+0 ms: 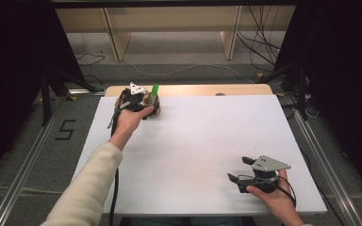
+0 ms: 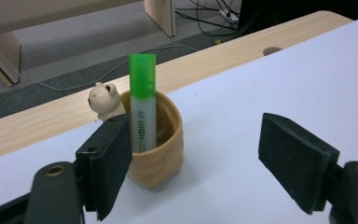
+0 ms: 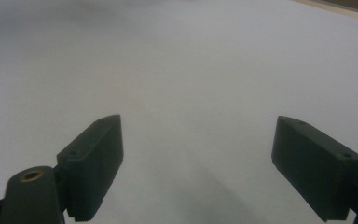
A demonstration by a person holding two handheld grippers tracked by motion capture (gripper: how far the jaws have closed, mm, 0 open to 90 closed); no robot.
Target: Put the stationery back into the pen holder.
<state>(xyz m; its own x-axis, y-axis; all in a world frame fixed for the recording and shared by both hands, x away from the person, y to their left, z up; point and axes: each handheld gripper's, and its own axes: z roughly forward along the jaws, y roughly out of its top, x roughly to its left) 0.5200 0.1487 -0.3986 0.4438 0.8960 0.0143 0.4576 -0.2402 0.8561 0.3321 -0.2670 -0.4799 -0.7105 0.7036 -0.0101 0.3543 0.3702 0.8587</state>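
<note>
Currently logged, far-left corner of the white table (image 1: 193, 141): one green highlighter (image 2: 143, 100), capped, standing upright inside a tan wooden pen cup (image 2: 161, 151) with a small bear figure (image 2: 103, 100) on its rim. My left gripper (image 2: 205, 163) sits just beside the cup, jaws spread wide, nothing between them, left jaw near the cup wall. My right gripper (image 1: 245, 170) rests near the table's near-right edge, jaws spread, empty. Step judged: release after placing. Next move: I back the left gripper off without nudging the cup.
</note>
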